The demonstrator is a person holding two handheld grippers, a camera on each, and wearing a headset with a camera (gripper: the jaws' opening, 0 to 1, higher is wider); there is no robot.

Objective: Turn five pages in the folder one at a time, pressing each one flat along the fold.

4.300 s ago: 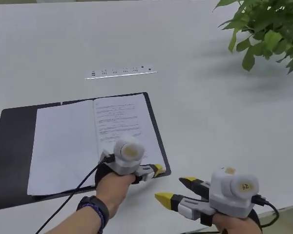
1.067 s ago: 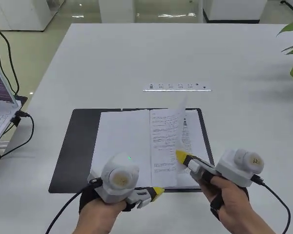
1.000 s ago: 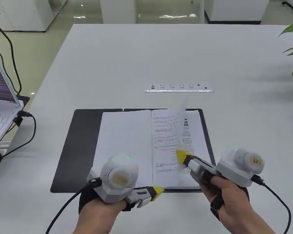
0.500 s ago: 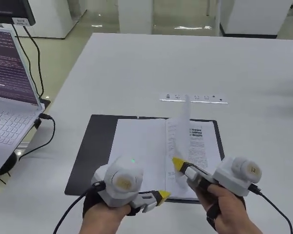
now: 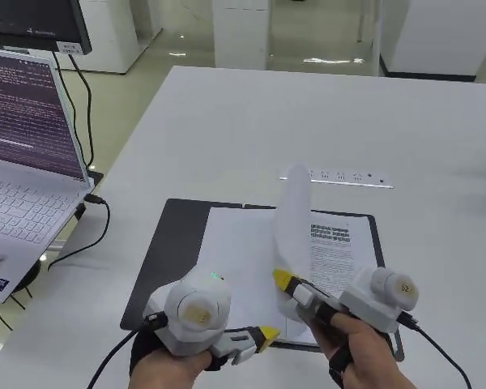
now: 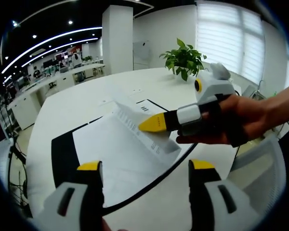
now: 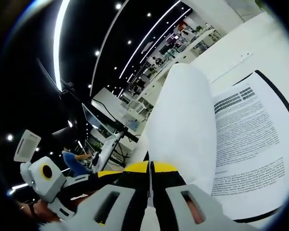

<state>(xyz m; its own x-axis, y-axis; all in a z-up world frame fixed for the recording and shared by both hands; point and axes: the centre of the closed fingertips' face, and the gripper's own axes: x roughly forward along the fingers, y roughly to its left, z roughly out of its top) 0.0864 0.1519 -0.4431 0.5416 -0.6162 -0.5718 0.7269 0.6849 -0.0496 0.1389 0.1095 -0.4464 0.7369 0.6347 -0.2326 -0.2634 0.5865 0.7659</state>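
While the left tool (image 6: 144,166) rests apart, the right tool (image 7: 151,167) pinches a page (image 5: 292,219) seemingly upright.

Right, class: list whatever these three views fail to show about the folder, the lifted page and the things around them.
- Print on the right-hand page: too small to read in the head view, blurred in the right gripper view.
- The fold of the folder: hidden behind the lifted page, head view.
- Part of the folder's near edge: covered by the left gripper and right gripper, head view.
- The laptop: cut off by the head view's left edge.
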